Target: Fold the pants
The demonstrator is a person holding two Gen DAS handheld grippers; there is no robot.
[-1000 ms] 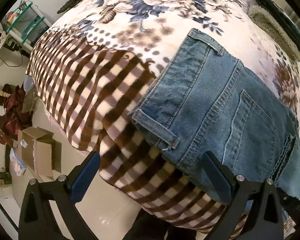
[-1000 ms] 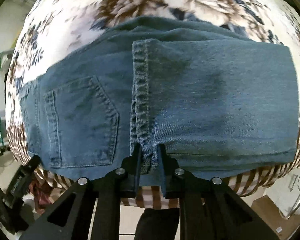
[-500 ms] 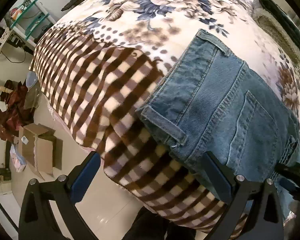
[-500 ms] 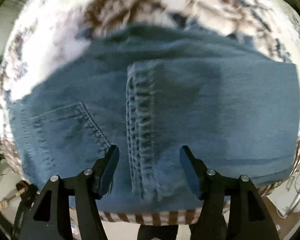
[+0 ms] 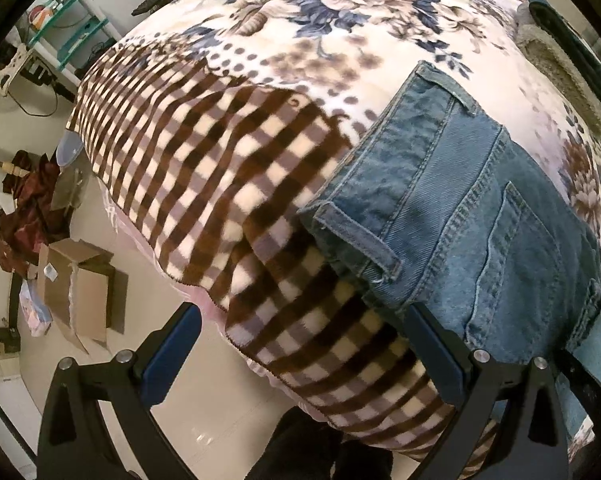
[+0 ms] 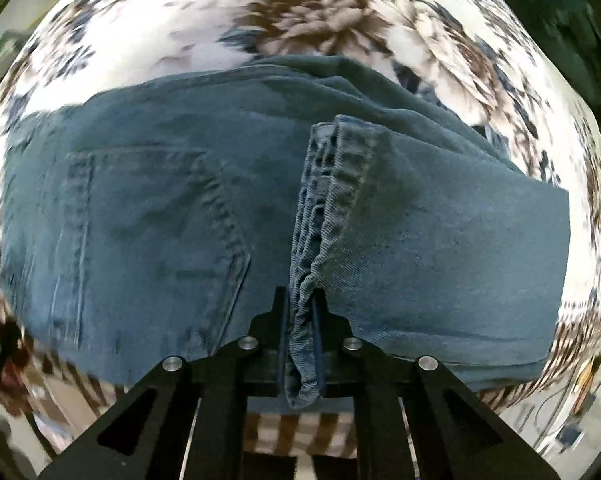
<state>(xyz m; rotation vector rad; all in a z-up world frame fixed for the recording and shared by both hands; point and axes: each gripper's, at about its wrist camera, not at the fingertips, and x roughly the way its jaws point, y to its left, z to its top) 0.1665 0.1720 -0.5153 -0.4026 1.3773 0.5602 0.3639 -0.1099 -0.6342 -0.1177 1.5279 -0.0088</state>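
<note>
**One pair of jeans, two grippers, and a short list of floor clutter**

One pair of blue jeans (image 5: 460,216) lies on one patterned blanket (image 5: 204,152) covering one bed. One back pocket (image 6: 140,232) shows in the right wrist view, and two belt loops are visible at the waistband in the left wrist view. Two grippers appear: the left gripper (image 5: 300,352) and the right gripper (image 6: 300,320), each with two fingers. On the floor there are one open cardboard box (image 5: 76,280) and one heap of dark red cloth (image 5: 24,216). One teal shelf rack (image 5: 68,24) stands in the corner.
</note>
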